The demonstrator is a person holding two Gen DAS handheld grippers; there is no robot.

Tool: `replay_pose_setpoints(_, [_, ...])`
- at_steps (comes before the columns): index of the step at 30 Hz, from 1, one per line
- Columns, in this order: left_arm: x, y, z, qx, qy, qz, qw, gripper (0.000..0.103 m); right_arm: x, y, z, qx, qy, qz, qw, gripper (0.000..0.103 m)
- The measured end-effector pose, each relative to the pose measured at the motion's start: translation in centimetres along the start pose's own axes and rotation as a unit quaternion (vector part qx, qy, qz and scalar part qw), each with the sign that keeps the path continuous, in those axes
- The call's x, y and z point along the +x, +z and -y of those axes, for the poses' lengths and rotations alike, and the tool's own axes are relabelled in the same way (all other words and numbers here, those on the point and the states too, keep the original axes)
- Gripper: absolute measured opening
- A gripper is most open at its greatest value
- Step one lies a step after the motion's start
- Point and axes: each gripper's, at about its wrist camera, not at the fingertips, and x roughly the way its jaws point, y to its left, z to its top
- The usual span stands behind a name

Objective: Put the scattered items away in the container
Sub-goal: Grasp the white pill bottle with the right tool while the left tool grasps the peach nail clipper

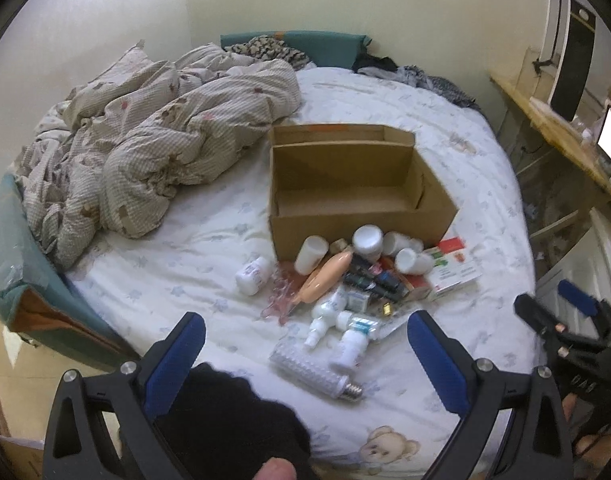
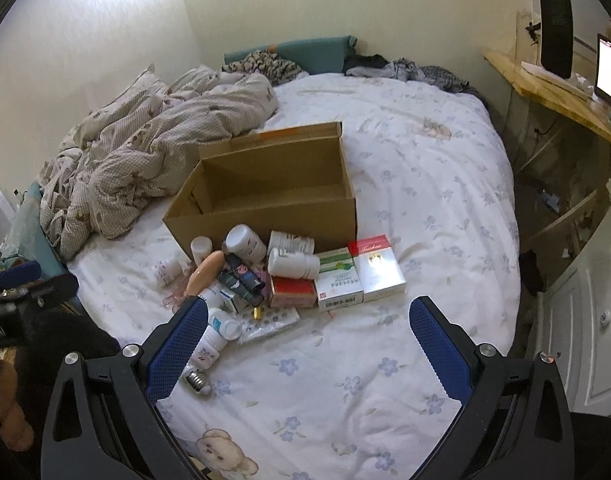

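An open, empty cardboard box (image 1: 325,224) (image 2: 265,220) stands in the middle of the bed. Against its near wall lies a pile of small items: white pill bottles (image 1: 254,276) (image 2: 293,264), a peach tube (image 1: 325,276) (image 2: 205,272), dark tubes (image 1: 373,280), medicine cartons (image 1: 453,272) (image 2: 379,268) and a white corn-style bulb (image 1: 309,368) (image 2: 197,380). My left gripper (image 1: 305,328) hovers open just short of the bulb and the nearest bottles. On the pile's right side my right gripper (image 2: 309,312) is open with nothing between its fingers.
A crumpled checked duvet (image 1: 157,140) (image 2: 145,152) fills the bed's left side, almost touching the box. Clothes (image 2: 401,66) lie at the far end. A wooden desk (image 1: 545,120) with a lit screen and a white cabinet (image 2: 585,320) stand to the right. Flowered sheet (image 2: 425,200) surrounds the pile.
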Motion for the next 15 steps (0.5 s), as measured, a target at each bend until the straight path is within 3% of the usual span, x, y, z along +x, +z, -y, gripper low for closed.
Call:
replay_pose_setpoints(10, [1.9,4.4,-2.1,-0.033,-0.018,0.047,0.9982,0.101,0.6,0.1,0.9,0.002,0.027,0.035,0.999,0.101])
replay_pose_setpoints(15, [6.6,6.0,-2.5,0.009,-0.048,0.012,0.9987,0.101,2.9,0.4,2.3,0.016,0.032,-0.006,0.999,0.101])
